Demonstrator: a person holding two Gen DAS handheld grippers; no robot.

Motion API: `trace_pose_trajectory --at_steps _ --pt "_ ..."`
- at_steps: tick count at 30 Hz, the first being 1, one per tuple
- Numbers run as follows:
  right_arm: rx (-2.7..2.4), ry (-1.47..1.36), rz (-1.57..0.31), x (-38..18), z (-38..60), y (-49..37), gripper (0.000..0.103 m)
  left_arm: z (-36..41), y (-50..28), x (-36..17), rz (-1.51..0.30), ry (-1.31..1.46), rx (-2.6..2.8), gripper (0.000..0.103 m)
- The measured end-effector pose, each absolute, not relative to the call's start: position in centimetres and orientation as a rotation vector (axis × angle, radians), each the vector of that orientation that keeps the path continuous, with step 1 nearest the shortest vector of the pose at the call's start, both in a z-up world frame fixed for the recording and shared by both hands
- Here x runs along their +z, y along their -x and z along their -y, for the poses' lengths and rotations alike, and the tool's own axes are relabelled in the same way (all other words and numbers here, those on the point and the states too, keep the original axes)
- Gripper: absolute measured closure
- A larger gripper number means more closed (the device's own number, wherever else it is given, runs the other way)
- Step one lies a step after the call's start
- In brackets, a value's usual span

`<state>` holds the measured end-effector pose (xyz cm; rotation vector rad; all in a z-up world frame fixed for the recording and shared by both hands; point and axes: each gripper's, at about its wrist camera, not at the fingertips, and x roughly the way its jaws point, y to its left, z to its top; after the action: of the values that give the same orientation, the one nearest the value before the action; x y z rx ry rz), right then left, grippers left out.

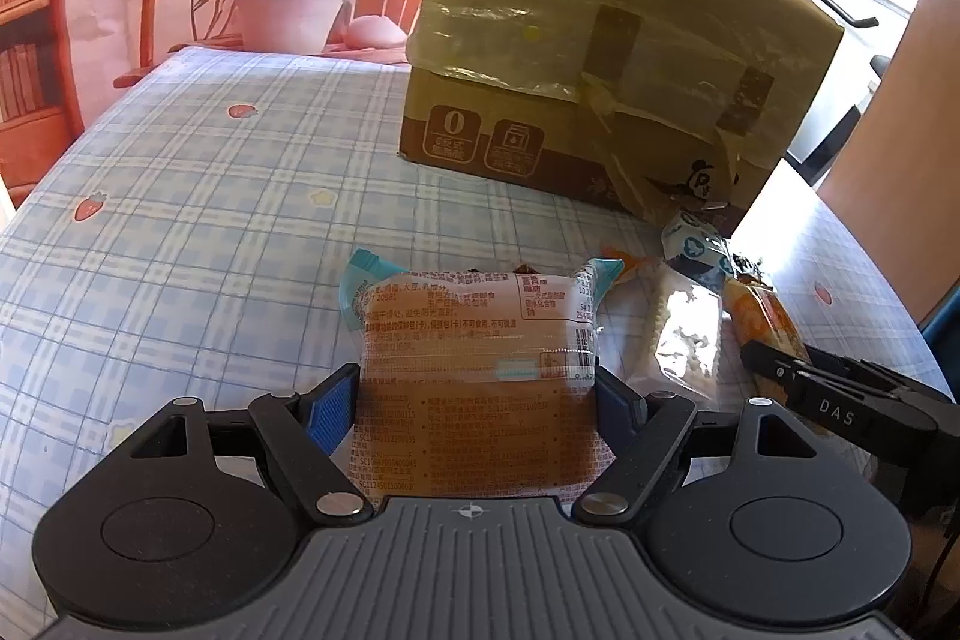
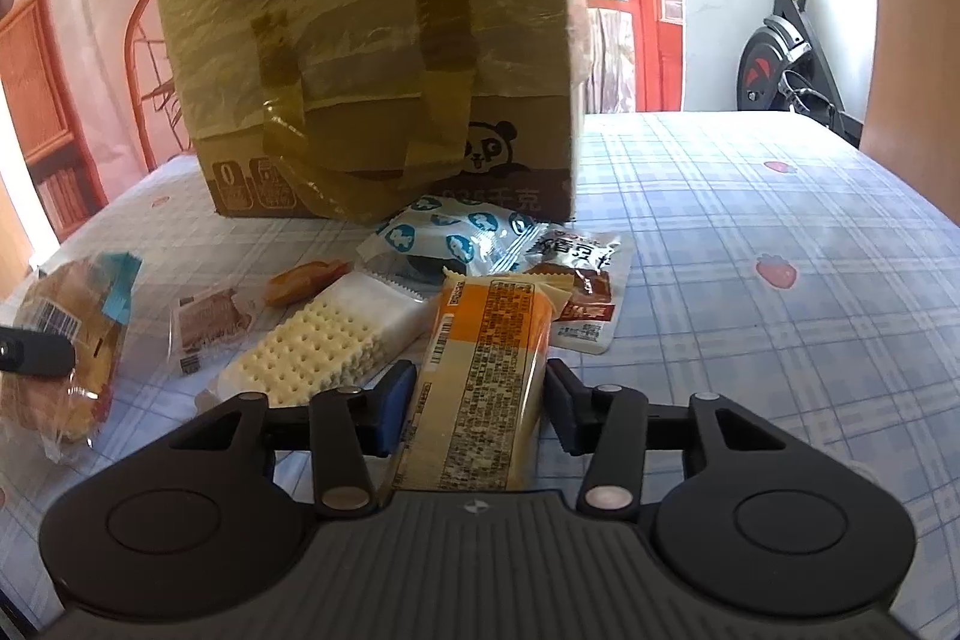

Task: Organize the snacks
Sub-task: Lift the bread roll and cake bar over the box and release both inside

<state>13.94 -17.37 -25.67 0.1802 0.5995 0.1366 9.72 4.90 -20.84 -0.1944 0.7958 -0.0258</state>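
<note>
The right gripper point(image 2: 474, 412) straddles the orange bar point(image 2: 480, 388), long axis running away along its 2 fingers, pads not yet pressing; the left gripper point(image 1: 474, 394) clamps the bread pack point(image 1: 474, 340) beside the box point(image 1: 600, 58).

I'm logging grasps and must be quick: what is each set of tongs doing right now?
Left tongs: shut on the bread packet.
Right tongs: around the orange-and-yellow packet; whether the pads press it cannot be told.
</note>
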Motion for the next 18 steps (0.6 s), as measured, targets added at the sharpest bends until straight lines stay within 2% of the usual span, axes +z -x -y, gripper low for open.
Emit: trace_pose_trajectory --at_steps 11,18 --pt "0.149 -0.249 -0.556 -24.8 18.4 -13.0 0.062 -5.2 -9.7 -19.4 -0.755 0.183 -0.054 0.022" --pt "0.156 -0.256 -0.460 -21.0 19.3 -12.8 0.062 -4.0 -11.1 -15.8 -0.658 0.122 -0.141 0.022"
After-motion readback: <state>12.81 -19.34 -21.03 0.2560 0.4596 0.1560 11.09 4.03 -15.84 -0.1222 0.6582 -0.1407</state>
